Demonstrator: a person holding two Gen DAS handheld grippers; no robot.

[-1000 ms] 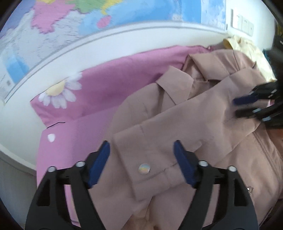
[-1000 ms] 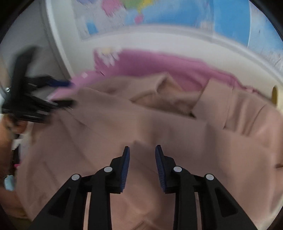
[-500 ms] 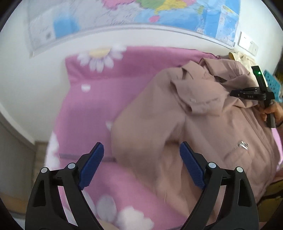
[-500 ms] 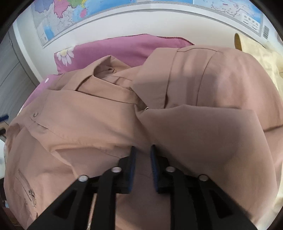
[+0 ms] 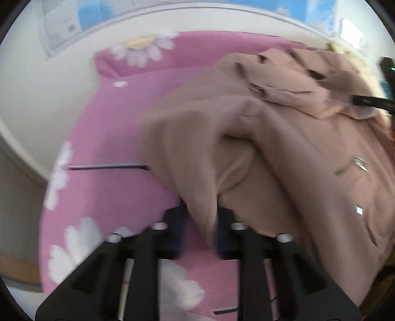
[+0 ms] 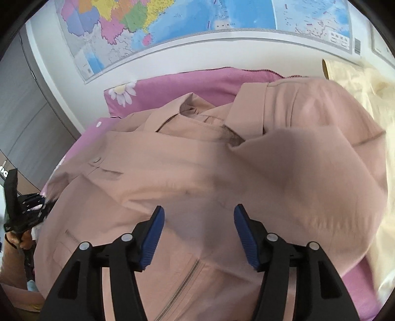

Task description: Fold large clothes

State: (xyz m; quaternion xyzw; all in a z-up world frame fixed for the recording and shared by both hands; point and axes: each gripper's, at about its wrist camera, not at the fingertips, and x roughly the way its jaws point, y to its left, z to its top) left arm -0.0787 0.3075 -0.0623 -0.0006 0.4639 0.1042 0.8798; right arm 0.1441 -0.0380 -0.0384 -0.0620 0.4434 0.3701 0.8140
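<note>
1 pink daisy bedspread (image 5: 118, 128) under tan jacket (image 6: 197, 168); wall map (image 6: 197, 22) behind.

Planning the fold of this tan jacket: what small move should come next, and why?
Probably carry the left hand-held gripper, shut on a fold of the tan cotton jacket, inward across the jacket's body. The right hand-held gripper hangs open, holding nothing.

The tan jacket (image 6: 202, 172) lies rumpled, collar up, across pink bedding.

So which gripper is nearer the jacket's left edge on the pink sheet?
Left. The left gripper is shut on a fold of the jacket at that edge; the right gripper is open over its middle.
</note>
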